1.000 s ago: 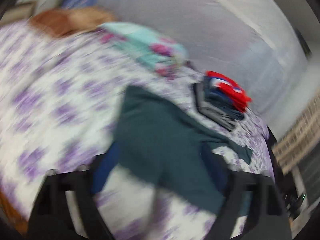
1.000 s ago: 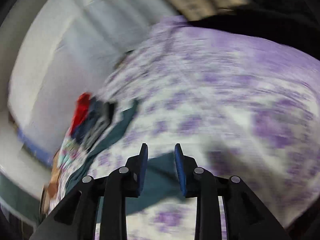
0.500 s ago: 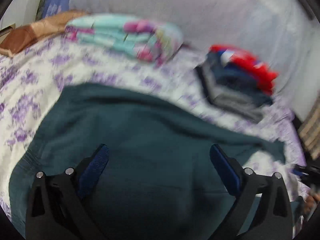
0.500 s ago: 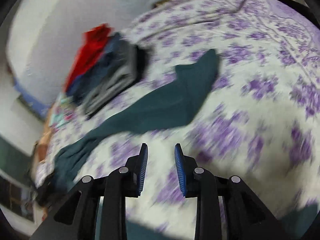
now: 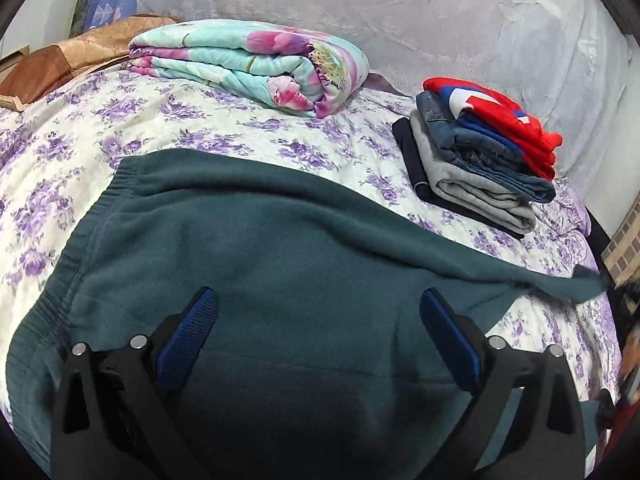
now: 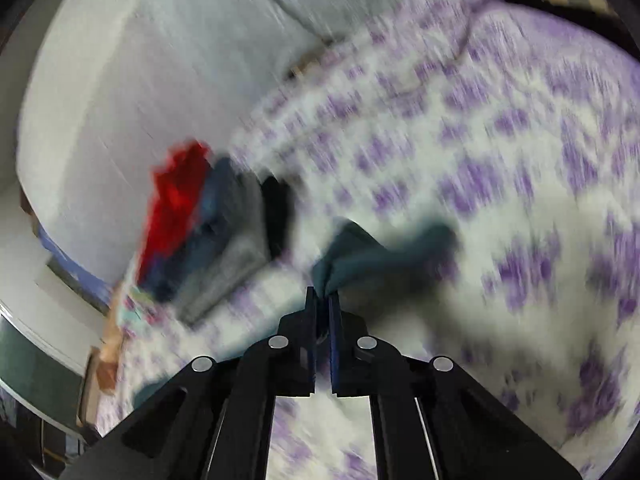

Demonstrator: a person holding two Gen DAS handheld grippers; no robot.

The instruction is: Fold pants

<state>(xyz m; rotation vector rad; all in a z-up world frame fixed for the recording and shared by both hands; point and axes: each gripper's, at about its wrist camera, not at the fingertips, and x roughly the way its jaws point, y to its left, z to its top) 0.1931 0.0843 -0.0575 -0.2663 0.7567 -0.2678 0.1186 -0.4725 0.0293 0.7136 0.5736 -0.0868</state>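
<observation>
Dark teal pants (image 5: 280, 248) lie spread across the flowered bed, waistband at the left, one leg trailing off to the right. My left gripper (image 5: 317, 294) hovers over their upper part, jaws wide open, blue pads on either side with only flat cloth below them. In the blurred right wrist view, my right gripper (image 6: 322, 294) is shut on the end of the pants leg (image 6: 380, 256), and the teal cloth bunches up from between its fingertips.
A stack of folded clothes (image 5: 480, 148) with a red item on top sits at the back right of the bed. A folded floral blanket (image 5: 256, 64) lies at the back, a brown pillow (image 5: 60, 64) at the far left. Grey cloth covers the wall behind. The bed's edge drops off on the right.
My left gripper dropped closer over the pants and its jaws spread wider. My right gripper swung across the bed to the leg end and shut on it.
</observation>
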